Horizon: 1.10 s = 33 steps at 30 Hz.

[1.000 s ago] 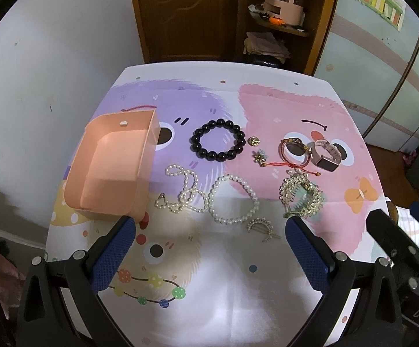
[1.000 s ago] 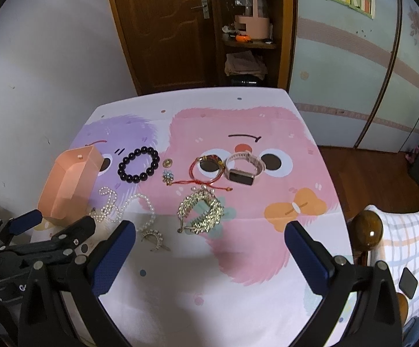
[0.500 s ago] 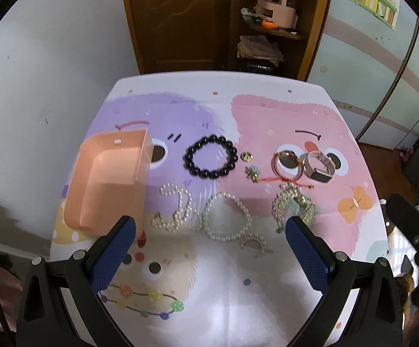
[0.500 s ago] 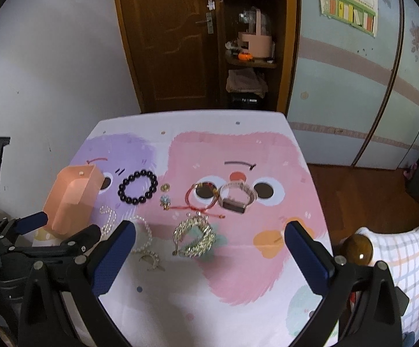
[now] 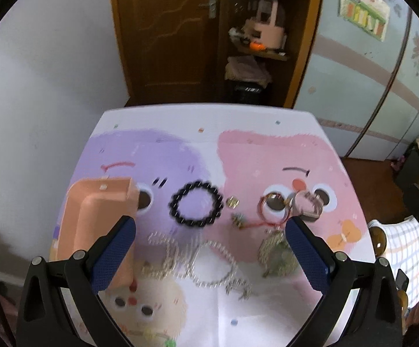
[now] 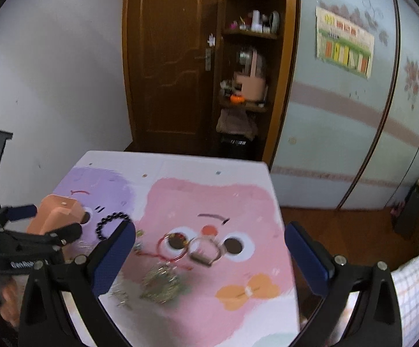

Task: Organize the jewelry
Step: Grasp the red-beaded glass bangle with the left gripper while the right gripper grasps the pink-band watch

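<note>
Jewelry lies loose on the bench (image 5: 267,121), spread over a cartoon-printed cover, and nothing has been sorted yet. We take the pink box (image 5: 93,217) as our landmark: it sits at the left side of the bench, apparently with its open side facing the pieces, which suits it as the collection point.

Just beside the pink box, on its right, lies the black bead bracelet (image 5: 197,207), a closed ring resting flat. Nearer to us than the bracelet, the pearl strands (image 5: 192,257) lie in loose loops; motion blur hides how many there are. Farther right of the pink box we see a small gold charm (image 5: 232,201), a red-cord bangle (image 6: 172,245) and a pale-strap watch (image 6: 206,250), touching or nearly so. A gold leaf-shaped piece (image 6: 161,284) lies near them, on our side.

Both tools hover well above the bench, holding nothing. The left gripper (image 5: 209,248) has its jaws spread wide, framing the pearl strands. The right gripper (image 6: 209,257) is likewise spread wide, over the watch and bangle. We judge that the high, open stance serves to survey the layout before a first pick.

We would expect the bead bracelet to be the simplest first item, being rigid and close to the pink box. The pearl strands may trail or snag when lifted.
</note>
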Motion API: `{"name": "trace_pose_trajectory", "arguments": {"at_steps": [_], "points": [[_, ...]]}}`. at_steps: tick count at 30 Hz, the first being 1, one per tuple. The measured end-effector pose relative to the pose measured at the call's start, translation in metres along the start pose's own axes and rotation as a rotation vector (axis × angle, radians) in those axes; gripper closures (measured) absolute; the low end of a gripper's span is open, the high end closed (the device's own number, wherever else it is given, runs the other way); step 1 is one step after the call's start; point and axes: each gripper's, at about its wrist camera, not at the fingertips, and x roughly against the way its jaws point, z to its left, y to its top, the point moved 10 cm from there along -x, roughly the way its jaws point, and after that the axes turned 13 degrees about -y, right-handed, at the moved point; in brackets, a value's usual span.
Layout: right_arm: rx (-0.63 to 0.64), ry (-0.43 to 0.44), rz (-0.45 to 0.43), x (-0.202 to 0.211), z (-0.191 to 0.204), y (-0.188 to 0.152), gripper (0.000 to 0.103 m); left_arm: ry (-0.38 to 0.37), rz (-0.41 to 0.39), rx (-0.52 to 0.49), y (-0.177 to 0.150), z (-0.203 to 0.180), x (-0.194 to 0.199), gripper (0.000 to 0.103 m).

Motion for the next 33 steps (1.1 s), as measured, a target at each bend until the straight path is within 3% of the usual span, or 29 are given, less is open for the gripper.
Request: {"name": "trace_pose_trajectory", "arguments": {"at_steps": [2,6,12,16,21,24,28,33], "points": [[0.013,-0.025,-0.026,-0.004,-0.007,0.006,0.0,-0.017,-0.019,-0.018,0.005,-0.002,-0.005,0.001],[0.009,-0.028,-0.029,-0.023,-0.023,0.011,0.0,0.025,0.012,-0.005,0.011,0.004,-0.021,0.001],[-0.118,-0.003,0.101,-0.073,-0.051,0.0,0.0,0.045,0.054,0.032,0.017,0.017,-0.055,0.001],[-0.161,0.013,0.192,-0.102,-0.06,-0.018,0.014,0.067,0.079,0.01,0.015,0.017,-0.077,0.001],[-0.138,0.04,0.269,-0.124,-0.047,-0.04,0.021,0.062,0.074,-0.067,0.016,0.005,-0.104,0.001],[-0.123,0.085,0.325,-0.138,-0.031,-0.055,0.034,0.047,0.089,-0.095,0.014,-0.002,-0.121,0.002],[-0.112,0.176,0.427,-0.157,-0.004,-0.077,0.053,0.018,0.137,-0.15,0.004,-0.013,-0.145,0.011],[-0.075,0.195,0.497,-0.178,0.018,-0.096,0.055,-0.005,0.215,-0.223,-0.014,-0.024,-0.167,0.011]]}}
